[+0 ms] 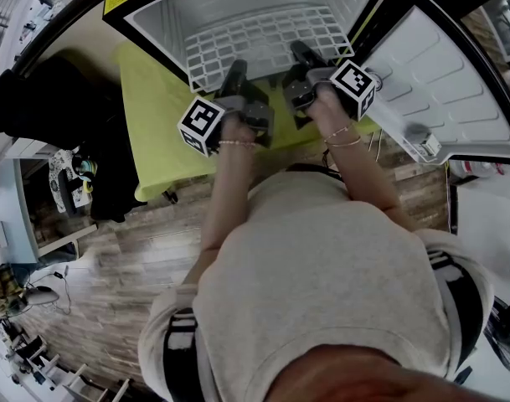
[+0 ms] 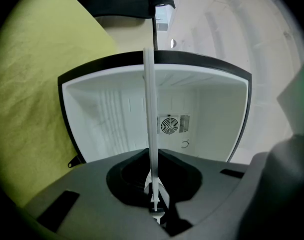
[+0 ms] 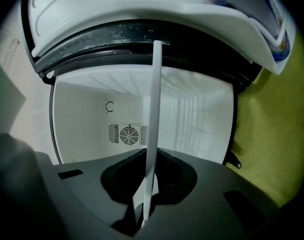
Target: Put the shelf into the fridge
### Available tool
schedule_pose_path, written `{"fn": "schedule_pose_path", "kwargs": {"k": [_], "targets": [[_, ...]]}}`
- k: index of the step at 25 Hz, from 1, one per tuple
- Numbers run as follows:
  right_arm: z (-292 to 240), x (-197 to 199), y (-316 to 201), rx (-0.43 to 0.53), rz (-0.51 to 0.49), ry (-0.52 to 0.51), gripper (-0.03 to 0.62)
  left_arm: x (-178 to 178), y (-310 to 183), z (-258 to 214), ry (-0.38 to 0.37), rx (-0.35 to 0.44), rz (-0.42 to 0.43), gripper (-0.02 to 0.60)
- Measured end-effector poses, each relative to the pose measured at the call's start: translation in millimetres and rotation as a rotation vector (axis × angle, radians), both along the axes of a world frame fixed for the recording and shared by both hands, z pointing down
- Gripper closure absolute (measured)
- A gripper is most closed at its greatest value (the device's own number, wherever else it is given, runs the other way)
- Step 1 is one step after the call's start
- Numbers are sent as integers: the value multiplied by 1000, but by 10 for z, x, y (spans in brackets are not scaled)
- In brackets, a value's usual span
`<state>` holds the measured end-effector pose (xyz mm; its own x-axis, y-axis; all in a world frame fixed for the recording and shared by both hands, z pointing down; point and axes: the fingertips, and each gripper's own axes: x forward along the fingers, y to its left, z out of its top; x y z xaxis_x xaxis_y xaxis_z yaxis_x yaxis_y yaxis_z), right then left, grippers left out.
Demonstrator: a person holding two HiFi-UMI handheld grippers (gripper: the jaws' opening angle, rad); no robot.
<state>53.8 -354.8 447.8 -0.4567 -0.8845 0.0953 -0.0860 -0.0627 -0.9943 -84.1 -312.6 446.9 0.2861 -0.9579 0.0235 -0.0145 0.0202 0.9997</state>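
A white wire-grid shelf [image 1: 259, 44] is held level at the mouth of the open fridge [image 1: 162, 19], its far part inside the white cavity. My left gripper [image 1: 238, 78] is shut on the shelf's near edge at the left. My right gripper [image 1: 301, 61] is shut on the near edge at the right. In the left gripper view the shelf [image 2: 151, 124] shows edge-on as a thin white bar between the jaws, with the fridge's back wall and round fan vent [image 2: 168, 125] behind. The right gripper view shows the same shelf edge [image 3: 152, 129] clamped, with the fan vent [image 3: 128, 133] beyond.
The fridge door [image 1: 443, 82] stands open at the right, its inner white liner facing me. A yellow-green cloth [image 1: 154, 124] lies over the surface left of and below the fridge. Dark items [image 1: 37, 99] sit at the left. The floor [image 1: 104, 291] is wood-patterned.
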Motion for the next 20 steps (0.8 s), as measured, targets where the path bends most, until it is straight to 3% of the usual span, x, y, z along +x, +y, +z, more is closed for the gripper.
{"fn": "schedule_pose_path", "kwargs": {"k": [20], "targets": [[33, -39, -182, 23, -14, 38, 560, -43, -171, 23, -49, 26, -22, 540]]}}
